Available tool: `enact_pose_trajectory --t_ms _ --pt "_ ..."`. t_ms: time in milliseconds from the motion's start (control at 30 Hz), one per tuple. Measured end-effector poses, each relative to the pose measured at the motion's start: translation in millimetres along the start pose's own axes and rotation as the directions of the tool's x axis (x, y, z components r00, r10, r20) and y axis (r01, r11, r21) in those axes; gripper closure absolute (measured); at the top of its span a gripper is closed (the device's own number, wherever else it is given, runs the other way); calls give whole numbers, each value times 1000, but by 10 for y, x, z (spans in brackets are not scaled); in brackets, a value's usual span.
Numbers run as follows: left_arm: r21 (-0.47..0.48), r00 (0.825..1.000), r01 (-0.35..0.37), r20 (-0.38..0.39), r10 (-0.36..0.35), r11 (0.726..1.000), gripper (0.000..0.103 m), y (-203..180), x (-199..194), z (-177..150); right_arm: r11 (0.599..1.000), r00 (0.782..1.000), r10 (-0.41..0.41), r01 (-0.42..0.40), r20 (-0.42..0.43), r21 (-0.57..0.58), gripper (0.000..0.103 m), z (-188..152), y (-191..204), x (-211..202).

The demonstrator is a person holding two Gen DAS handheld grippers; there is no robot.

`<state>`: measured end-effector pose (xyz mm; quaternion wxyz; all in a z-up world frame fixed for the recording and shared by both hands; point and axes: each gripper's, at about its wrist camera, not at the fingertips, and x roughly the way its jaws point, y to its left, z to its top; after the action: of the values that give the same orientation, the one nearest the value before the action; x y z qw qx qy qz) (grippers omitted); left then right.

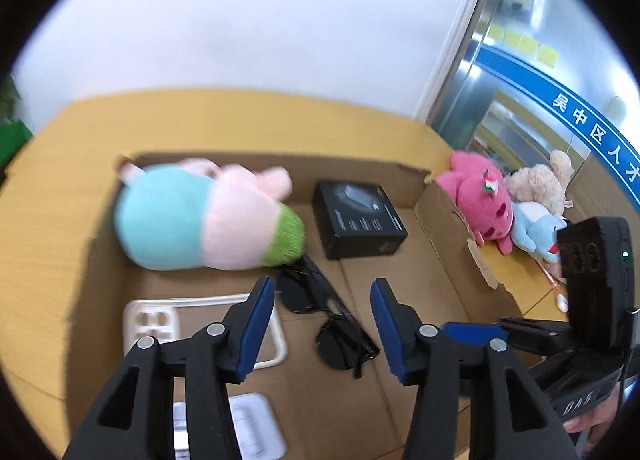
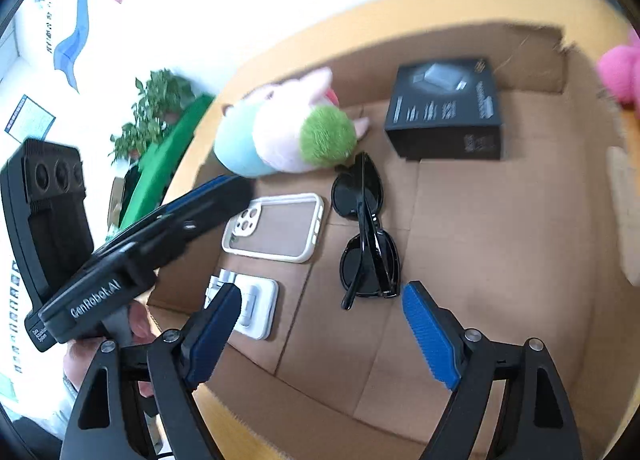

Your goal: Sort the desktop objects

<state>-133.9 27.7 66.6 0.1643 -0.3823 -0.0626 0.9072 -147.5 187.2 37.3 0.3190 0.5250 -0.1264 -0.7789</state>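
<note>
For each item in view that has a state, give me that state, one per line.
left tongs: open, empty, above the box
right tongs: open, empty
cardboard box: flaps open
sunglasses: folded, lying in the box
phone case: empty, lying flat, no phone in it
black carton: closed
pastel plush: lying on its side in the box
pink plush: outside the box, on the desk
</note>
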Motion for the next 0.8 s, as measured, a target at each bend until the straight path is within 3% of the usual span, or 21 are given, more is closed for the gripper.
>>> enact_pose_trajectory --t_ms 133,167,233,333,433,600,667,800 --pt "49 985 -112 140 104 993 52 -5 -395 -152 990 981 -121 131 152 -60 15 -279 227 -318" --pt "62 974 -148 185 134 987 49 -25 -494 -216 981 967 -161 179 197 -76 11 -368 312 -377" --pt "65 946 -208 266 184 976 24 -69 -634 -355 963 940 -208 245 271 -113 3 -517 468 -464" --pt "85 916 -257 339 215 963 22 -86 -781 -574 920 868 -268 359 417 -158 0 -772 653 -555" --pt "95 909 -288 340 241 953 22 -52 -778 -713 900 808 -312 419 500 -115 0 -902 646 -636" --pt "56 896 -337 325 302 940 22 88 -663 -952 871 730 -386 489 564 -36 0 -1072 492 -625" --pt "39 897 -337 316 308 941 22 132 -599 -1028 862 715 -419 508 560 -3 0 -1138 385 -568" --pt "14 904 -323 301 304 946 22 157 -484 -1136 867 709 -422 498 565 23 0 -1208 228 -436"
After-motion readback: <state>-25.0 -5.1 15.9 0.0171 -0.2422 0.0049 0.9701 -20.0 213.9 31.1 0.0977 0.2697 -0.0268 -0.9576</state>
